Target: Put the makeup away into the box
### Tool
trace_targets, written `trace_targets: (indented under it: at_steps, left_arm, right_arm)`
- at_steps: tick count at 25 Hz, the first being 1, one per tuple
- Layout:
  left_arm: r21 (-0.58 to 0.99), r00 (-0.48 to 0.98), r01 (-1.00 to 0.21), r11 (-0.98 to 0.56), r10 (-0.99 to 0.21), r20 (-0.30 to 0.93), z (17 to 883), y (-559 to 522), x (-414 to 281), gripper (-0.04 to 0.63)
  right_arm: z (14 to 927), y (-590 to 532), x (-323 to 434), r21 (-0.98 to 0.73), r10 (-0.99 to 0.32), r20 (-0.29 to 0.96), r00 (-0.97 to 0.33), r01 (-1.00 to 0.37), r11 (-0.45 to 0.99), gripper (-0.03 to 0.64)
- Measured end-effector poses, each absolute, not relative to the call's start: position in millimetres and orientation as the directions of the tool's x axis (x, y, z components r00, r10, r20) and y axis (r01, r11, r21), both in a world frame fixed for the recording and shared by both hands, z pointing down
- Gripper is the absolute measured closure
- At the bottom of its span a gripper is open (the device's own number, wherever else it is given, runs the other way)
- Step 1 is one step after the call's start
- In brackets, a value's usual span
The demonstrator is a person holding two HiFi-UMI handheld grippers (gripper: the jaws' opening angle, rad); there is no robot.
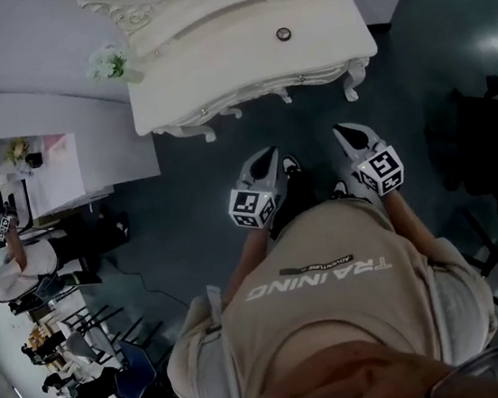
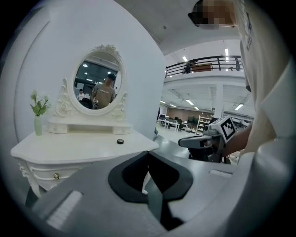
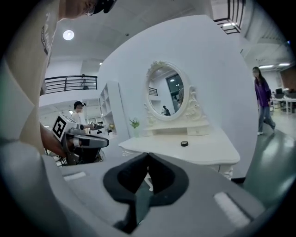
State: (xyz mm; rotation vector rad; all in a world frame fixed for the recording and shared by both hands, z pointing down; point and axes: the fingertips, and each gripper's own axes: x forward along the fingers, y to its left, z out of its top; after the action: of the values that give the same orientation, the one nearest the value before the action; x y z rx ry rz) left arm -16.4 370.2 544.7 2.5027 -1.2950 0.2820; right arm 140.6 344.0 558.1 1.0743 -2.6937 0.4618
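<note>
Makeup here is one small round dark piece (image 1: pixel 283 33) – too small to tell more – lying alone on the white top of the dressing table (image 1: pixel 241 67), right of its middle and just in front of the low shelf under the oval mirror (image 2: pixel 98 85). In the left gripper view the same piece (image 2: pixel 120 141) sits near the table's right edge; in the right gripper view it (image 3: pixel 184 143) lies below the mirror (image 3: pixel 165 95), on the bare top (image 3: pixel 208 152). A small vase of pale flowers (image 2: pixel 38 121) stands at the table's left end, well apart from the piece. The person stands back from the table on a dark floor (image 1: pixel 187 211), holding both grippers side by side in front of a beige shirt (image 1: pixel 336 309), each pointing toward the table. The left gripper (image 1: pixel 269 153) has its jaws together – its own view shows the dark pads meeting at the tip (image 2: pixel 148 153) with nothing between them. The right gripper (image 1: pixel 342 129) is likewise closed and empty, its pads touching at the tip (image 3: pixel 148 155). Each gripper appears in the other's view, marker cube on top, near but apart from its neighbour. Neither gripper touches the table or the piece. Other people stand in the room beyond.
</note>
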Motion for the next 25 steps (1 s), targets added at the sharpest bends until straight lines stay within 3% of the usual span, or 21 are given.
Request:
trace_targets:
  at_steps: [8, 14, 19, 25]
  left_arm:
    - [0.12, 0.644, -0.764, -0.634, -0.738, 0.201, 503, 276, -63, 0.588]
    - [0.121, 0.715, -0.698, -0.705, -0.682, 0.152, 487, 221, -79, 0.588]
    - [0.132, 0.766, -0.641, -0.756, -0.618, 0.179, 506, 193, -95, 0.588]
    - [0.207, 0.759, -0.651, -0.73, -0.618, 0.205, 530, 168, -106, 0.588]
  right_arm:
    - [501, 276, 101, -0.167, -0.717, 0.233, -0.656, -0.754, 0.636, 0.614]
    - [498, 241, 83, -0.128, -0.772, 0.271, -0.575, -0.816, 0.564, 0.614]
    - [510, 210, 49, -0.171, -0.773, 0.297, -0.56, -0.828, 0.534, 0.614]
    - [524, 171, 44, -0.155, -0.741, 0.359, -0.567, -0.819, 0.552, 0.614]
